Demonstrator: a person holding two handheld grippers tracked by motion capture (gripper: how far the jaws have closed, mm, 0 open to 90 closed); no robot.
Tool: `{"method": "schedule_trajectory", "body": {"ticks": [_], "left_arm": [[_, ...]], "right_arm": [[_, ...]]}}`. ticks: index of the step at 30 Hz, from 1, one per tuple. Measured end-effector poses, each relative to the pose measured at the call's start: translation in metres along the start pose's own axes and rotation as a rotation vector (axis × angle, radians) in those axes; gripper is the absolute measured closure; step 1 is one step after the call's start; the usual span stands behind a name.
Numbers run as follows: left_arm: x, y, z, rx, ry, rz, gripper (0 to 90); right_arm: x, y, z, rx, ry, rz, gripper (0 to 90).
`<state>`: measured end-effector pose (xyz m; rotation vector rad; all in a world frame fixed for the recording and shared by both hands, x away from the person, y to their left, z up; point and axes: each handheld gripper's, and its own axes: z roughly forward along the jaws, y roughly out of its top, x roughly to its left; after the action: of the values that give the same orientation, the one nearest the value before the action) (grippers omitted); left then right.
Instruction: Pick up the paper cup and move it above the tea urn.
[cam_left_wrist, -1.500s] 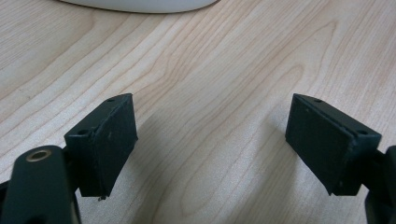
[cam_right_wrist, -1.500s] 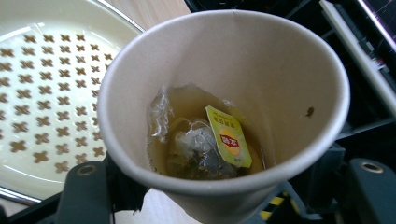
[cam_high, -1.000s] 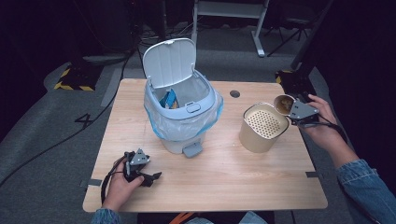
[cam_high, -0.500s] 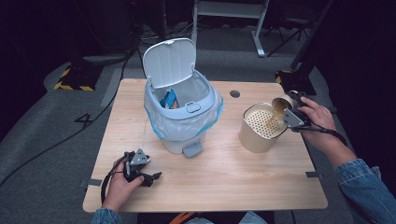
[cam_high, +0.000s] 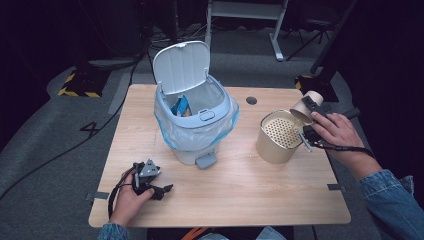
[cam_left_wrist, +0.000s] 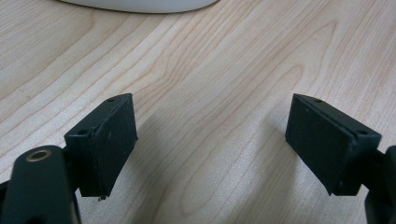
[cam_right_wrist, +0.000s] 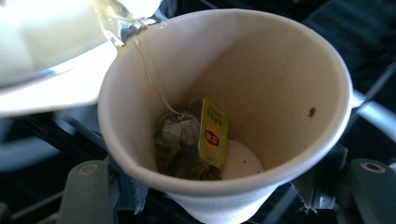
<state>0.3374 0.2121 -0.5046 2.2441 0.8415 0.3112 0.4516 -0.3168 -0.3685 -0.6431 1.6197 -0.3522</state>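
Paper cup (cam_right_wrist: 224, 116) clamped in right gripper (cam_high: 314, 120), jaws closed on its wall. The cup is tipped over the rim of the tan strainer canister (cam_high: 280, 137) at the right side of the worktop (cam_high: 250, 190), mouth toward the canister. In the right gripper view liquid (cam_right_wrist: 116, 21) runs off the cup's upper-left lip. Inside the cup: a wet dark tea bag (cam_right_wrist: 180, 149) low in the cup, its string running up the inner wall to the lip, a yellow tag (cam_right_wrist: 212, 133) lying against the bag. Cup is plain tan paper, rolled rim, a few dark specks on the inner wall.

Canister: round, tan, with a perforated insert sunk inside the top; cannot tell what has collected in it.

Pedal bin (cam_high: 195, 125) stands mid-worktop, well apart from the canister, light blue-grey, lid (cam_high: 181, 67) hinged up at the back, clear liner folded over the rim. Blue-and-orange wrapper (cam_high: 181, 106) sits inside.

Left gripper (cam_high: 150, 182) rests on the worktop near the front left edge, hand around it, jaws wide open with bare wood between them.
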Motion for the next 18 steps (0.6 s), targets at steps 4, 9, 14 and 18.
{"method": "schedule_trajectory", "body": {"ticks": [4,9,14,18], "left_arm": [[0.0,0.0,0.0,0.0,0.0,0.0,16.8],[0.0,0.0,0.0,0.0,-0.001,0.0,16.8],[0.0,0.0,0.0,0.0,-0.001,0.0,16.8],[0.0,0.0,0.0,0.0,-0.001,0.0,16.8]], "right_arm": [[-0.001,0.007,-0.003,0.03,-0.055,-0.134,32.6],[-0.002,0.015,-0.005,0.061,-0.108,-0.312,32.6],[-0.001,0.022,-0.006,0.081,-0.139,-0.393,32.6],[-0.001,0.025,-0.006,0.08,-0.15,-0.434,32.6]]}}
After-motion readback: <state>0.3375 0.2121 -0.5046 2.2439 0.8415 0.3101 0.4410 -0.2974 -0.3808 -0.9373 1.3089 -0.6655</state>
